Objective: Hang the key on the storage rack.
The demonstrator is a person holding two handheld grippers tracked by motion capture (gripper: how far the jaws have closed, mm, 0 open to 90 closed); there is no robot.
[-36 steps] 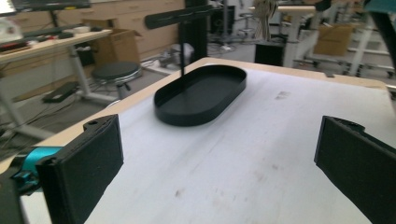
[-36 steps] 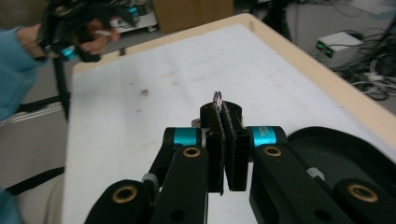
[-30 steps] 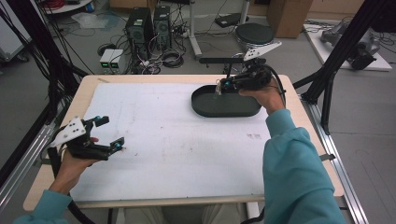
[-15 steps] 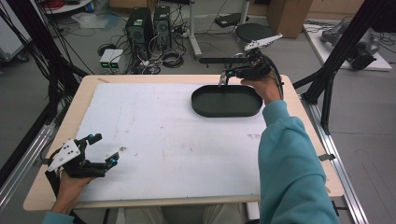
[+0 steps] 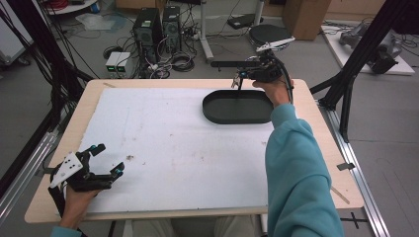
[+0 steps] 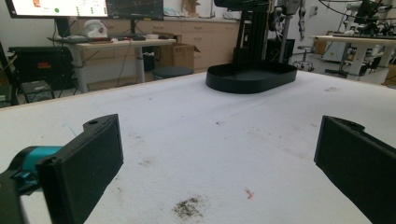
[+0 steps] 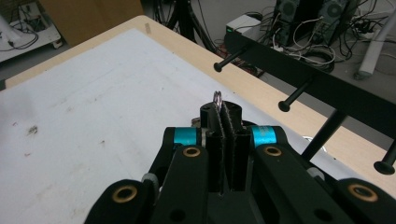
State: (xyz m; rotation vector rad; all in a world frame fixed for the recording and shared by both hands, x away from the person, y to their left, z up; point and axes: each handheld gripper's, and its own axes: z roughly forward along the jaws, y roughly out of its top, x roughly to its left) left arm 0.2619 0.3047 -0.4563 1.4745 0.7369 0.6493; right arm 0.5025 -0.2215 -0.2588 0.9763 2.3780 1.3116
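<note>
Nearest to the person, the left gripper (image 5: 101, 160) is at the near left corner of the table, held low over the white foam sheet (image 5: 168, 148) that covers the light wooden table (image 5: 316, 148). Its two black fingers (image 6: 88, 172) are spread wide and nothing is between them; in the left gripper view only the stained white sheet shows in the gap, with a small dark smudge (image 6: 189, 207) on it.

Farther away, toward the far right part of the sheet, stands the black oval plastic tray (image 5: 238, 107). It has a low wall, and its inside looks bare as far as the high view shows; in the left gripper view I see only its outer wall (image 6: 252, 77).

At the far edge of the tray, the right gripper (image 5: 239, 81) is held by the hand in a teal sleeve (image 5: 296, 163). In the right gripper view its fingers (image 7: 227, 140) are pressed together, and they pinch a small thin metal ring (image 7: 217, 99), which sticks out above their tips. Just beyond the ring stands a black metal rack with horizontal pegs (image 7: 299, 74); the ring is near the pegs but apart from them.
</note>
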